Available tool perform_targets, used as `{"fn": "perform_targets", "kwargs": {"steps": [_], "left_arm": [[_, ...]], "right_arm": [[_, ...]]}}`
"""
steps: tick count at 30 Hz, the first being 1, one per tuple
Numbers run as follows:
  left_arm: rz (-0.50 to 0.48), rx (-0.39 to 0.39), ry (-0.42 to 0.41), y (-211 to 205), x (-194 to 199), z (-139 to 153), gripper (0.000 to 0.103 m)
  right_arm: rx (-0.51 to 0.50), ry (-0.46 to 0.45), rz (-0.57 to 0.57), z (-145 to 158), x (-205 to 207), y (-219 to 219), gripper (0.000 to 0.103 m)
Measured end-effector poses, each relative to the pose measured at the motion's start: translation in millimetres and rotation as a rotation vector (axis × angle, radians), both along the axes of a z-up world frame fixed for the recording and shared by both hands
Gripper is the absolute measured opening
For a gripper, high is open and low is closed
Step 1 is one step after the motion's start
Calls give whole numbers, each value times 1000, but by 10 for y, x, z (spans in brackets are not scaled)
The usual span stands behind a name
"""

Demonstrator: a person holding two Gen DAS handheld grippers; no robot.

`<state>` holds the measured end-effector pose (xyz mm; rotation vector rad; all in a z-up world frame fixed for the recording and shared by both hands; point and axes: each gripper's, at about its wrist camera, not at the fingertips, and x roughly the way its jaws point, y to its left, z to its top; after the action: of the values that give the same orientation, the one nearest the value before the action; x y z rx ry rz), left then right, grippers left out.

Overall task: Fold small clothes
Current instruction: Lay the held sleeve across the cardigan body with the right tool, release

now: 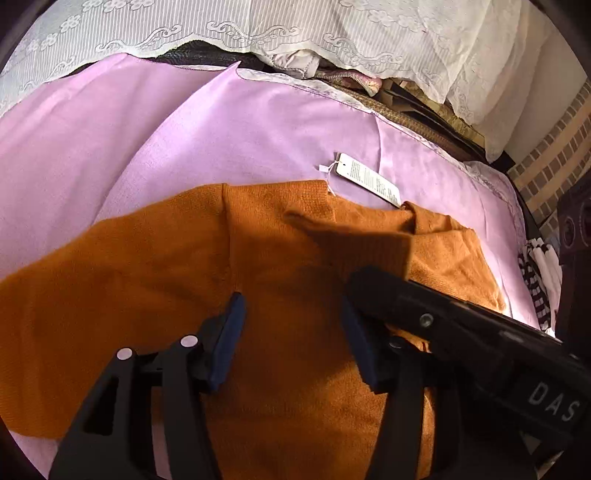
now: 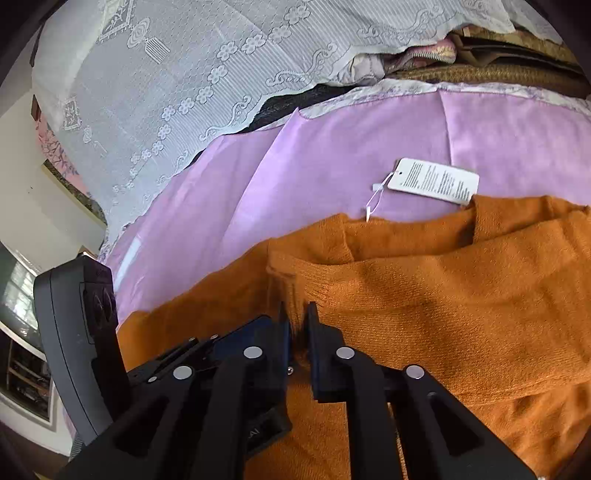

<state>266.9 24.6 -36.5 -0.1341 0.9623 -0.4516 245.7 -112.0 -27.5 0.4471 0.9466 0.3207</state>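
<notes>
An orange knit sweater (image 1: 147, 295) (image 2: 443, 295) lies spread on a lilac sheet (image 1: 184, 140) (image 2: 295, 177), one sleeve folded across its body. A white paper tag (image 1: 369, 179) (image 2: 436, 181) on a string lies by the collar. My left gripper (image 1: 291, 299) hovers open over the sweater's middle, nothing between its blue pads. My right gripper (image 2: 297, 317) sits at the folded sleeve's cuff, its jaws a narrow gap apart with a ridge of orange knit between them. It also reaches in from the right in the left wrist view, as the right gripper (image 1: 354, 284).
White lace cloth (image 1: 332, 33) (image 2: 166, 74) drapes over piled bedding behind the sheet. A striped black-and-white cloth (image 1: 535, 280) lies at the right edge near a brick wall (image 1: 546, 155). The left tool's grey body (image 2: 74, 332) stands close to the right gripper.
</notes>
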Motion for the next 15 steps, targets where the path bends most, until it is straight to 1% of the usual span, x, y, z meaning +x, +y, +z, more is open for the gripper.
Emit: {"fn": "perform_targets", "kwargs": {"steps": [2,3,4,6,8,10,11,12,13,14,15], "left_arm": [[-21,-37,-8,16,-38,33,65],[-18,-55,-15,41,-54,56,75],[-12,-69,-19,74,-72,74,80],[7,-98,-15,152,-88,96,82],[41,-127,-11,269,-102,128,82],[76,-163,-16,396,-121,201,82],[94,-175,-32,455,-146,257,82],[113,-182,-57,500,-175,326,82],[125,-174,-81,513,-206,397,82],[118,-160,-101,476,-225,464,82],[92,-151,-108,401,-226,501,82]], "right_arm": [[66,-15,9,49,-83,-76,58],[91,-33,1,92,-131,-134,58],[113,-53,-1,145,-182,-197,58],[125,-103,-21,281,-283,-367,58],[68,-150,-63,420,-365,-568,58],[-19,-198,-135,523,-469,-824,57],[-69,-210,-179,543,-514,-959,56],[-99,-210,-213,529,-520,-1093,50],[-108,-199,-235,489,-534,-1237,46],[-106,-178,-253,427,-537,-1376,38],[-93,-154,-266,348,-520,-1501,29]]}}
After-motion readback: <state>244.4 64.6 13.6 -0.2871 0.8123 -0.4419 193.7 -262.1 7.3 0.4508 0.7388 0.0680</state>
